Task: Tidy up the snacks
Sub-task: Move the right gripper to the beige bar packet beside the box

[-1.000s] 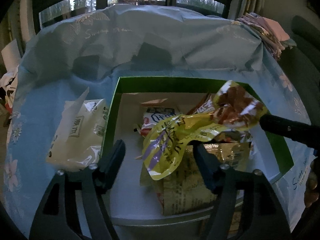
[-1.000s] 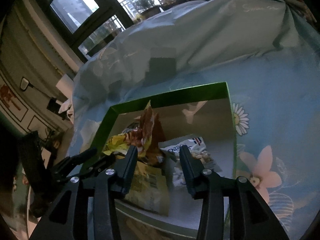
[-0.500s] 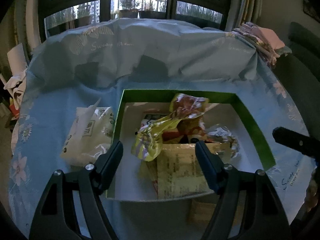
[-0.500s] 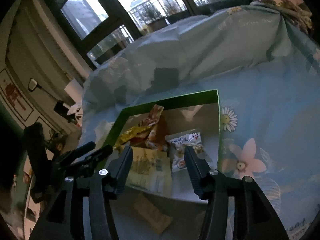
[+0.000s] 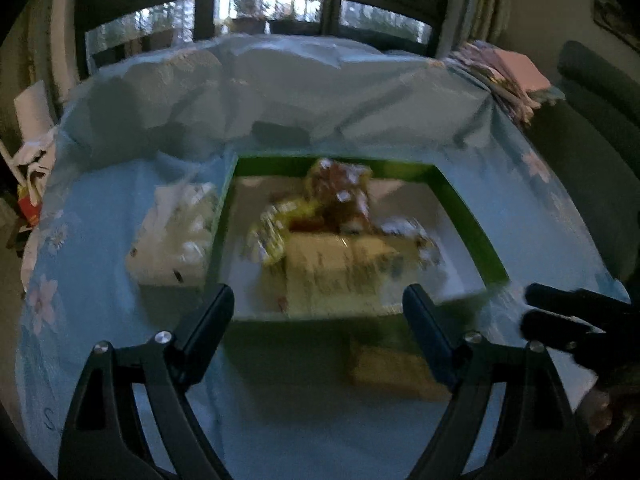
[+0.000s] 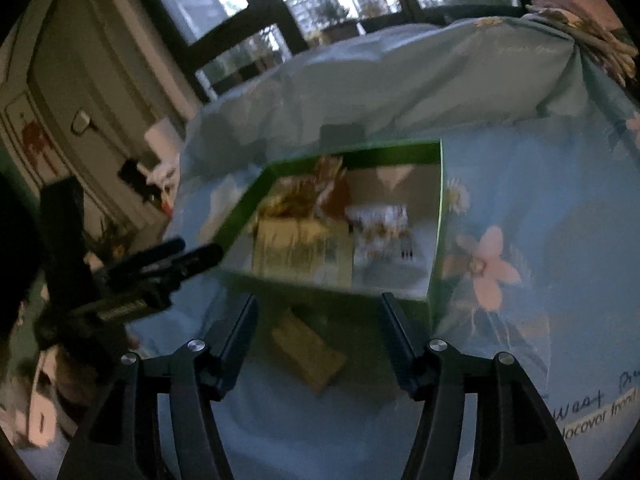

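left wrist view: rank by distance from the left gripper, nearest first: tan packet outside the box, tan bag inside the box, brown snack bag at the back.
From the left gripper:
1. Tan packet, on the cloth before the green box, right of centre.
2. Tan bag, inside, near the front.
3. Brown snack bag, by the back wall.

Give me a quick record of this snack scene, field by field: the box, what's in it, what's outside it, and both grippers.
box: green box on the blue floral cloth, open top
inside: yellow packet, brown packet, tan packet, white packet; blurred
outside, left of box: white bag
outside, in front of box: small tan packet on the cloth
left gripper: open, empty, fingers short of the box
right gripper: open, empty, above the small tan packet
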`<state>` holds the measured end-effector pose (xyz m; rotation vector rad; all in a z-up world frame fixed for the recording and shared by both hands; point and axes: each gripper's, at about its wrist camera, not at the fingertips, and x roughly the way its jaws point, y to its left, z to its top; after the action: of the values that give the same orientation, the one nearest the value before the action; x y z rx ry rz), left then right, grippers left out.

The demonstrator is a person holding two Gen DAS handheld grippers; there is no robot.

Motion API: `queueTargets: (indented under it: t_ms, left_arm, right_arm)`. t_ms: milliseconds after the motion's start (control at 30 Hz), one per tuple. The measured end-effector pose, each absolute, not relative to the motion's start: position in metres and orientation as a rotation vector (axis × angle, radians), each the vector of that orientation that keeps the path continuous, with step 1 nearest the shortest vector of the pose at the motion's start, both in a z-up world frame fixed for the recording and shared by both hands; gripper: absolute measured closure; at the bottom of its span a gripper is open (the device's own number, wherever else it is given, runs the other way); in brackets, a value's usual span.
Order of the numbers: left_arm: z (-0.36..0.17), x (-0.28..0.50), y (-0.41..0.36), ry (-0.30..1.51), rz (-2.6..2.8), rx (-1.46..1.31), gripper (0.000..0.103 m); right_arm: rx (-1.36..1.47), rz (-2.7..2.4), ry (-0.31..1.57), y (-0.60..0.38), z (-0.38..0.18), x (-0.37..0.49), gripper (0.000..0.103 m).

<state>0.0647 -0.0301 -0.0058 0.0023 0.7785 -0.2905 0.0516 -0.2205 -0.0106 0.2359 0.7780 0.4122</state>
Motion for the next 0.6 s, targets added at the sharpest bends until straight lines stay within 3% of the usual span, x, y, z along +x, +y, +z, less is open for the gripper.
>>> queueTargets:
  t_ms: [67,133,600]
  left_arm:
    - [-0.012,0.056,-0.031,0.798,-0.317,-0.002,0.013]
    - [-0.022,0.048,-0.032,0.835,-0.343,-0.006,0.001]
    - [-0.058,0.039,-0.035,0.922,-0.342,0.006,0.0]
  right_arm:
    - [0.21,0.412,0.797,-0.218,-0.02,0.046,0.041]
    - [0.198,0.417,0.819,-0.217,-0.03,0.041,0.041]
    - [0.092,0.451,0.876,-0.193,-0.06,0.029,0.041]
